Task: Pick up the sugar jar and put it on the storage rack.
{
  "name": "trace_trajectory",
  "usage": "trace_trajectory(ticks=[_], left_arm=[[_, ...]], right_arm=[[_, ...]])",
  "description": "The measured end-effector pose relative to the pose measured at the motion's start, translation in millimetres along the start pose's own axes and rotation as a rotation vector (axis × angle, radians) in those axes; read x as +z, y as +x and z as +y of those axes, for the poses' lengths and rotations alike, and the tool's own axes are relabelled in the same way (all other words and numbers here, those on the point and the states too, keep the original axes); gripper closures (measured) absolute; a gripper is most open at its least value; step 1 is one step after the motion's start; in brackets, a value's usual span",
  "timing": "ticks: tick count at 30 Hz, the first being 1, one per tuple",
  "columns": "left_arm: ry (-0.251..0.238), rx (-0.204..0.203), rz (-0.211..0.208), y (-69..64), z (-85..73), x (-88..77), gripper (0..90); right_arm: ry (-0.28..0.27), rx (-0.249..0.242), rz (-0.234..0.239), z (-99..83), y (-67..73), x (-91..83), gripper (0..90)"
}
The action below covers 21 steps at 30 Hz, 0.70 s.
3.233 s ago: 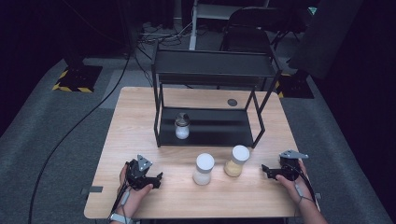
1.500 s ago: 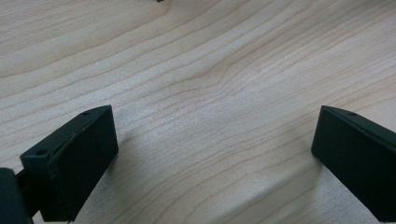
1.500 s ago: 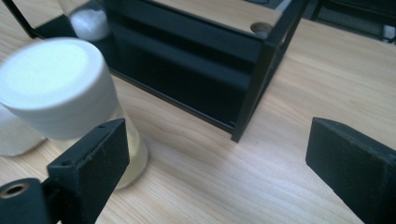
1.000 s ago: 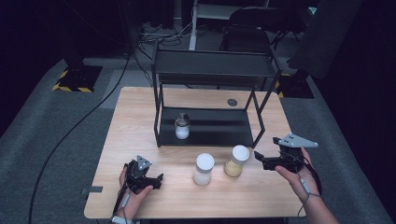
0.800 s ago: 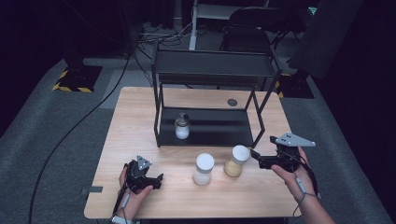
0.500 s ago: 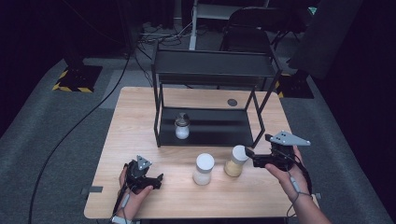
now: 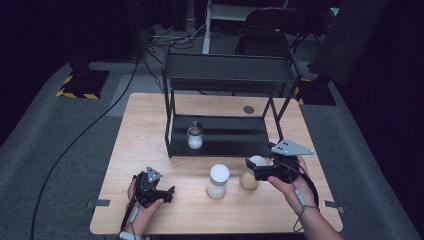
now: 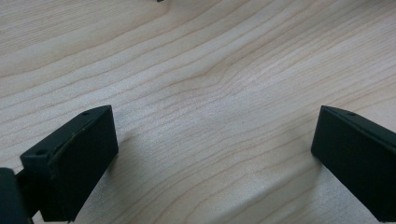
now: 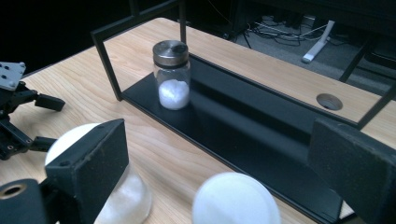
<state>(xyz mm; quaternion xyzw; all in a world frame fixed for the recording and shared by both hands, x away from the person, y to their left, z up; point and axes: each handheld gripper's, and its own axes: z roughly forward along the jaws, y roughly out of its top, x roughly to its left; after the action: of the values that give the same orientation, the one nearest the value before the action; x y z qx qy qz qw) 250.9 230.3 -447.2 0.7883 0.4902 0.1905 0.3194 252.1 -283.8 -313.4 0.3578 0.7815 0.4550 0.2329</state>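
A white-lidded jar (image 7: 252,172) of tan powder stands upright on the table, in front of the shelf

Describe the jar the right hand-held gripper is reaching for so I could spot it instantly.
Start at the black two-tier rack on the wooden table. In front of its right end stands a white-lidded jar between the open right hand-held gripper jaws. Its contents are tan; the neighbouring jar's are white.
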Motion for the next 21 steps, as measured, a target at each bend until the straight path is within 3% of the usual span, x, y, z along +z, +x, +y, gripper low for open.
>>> trace_trajectory(ticks=[21], left_arm=[[0.000,-0.001,0.000,0.0,-0.1,0.0,0.5]], right_arm=[[0.005,-0.040,0.031,4.6,40.3,25.9,4.9]])
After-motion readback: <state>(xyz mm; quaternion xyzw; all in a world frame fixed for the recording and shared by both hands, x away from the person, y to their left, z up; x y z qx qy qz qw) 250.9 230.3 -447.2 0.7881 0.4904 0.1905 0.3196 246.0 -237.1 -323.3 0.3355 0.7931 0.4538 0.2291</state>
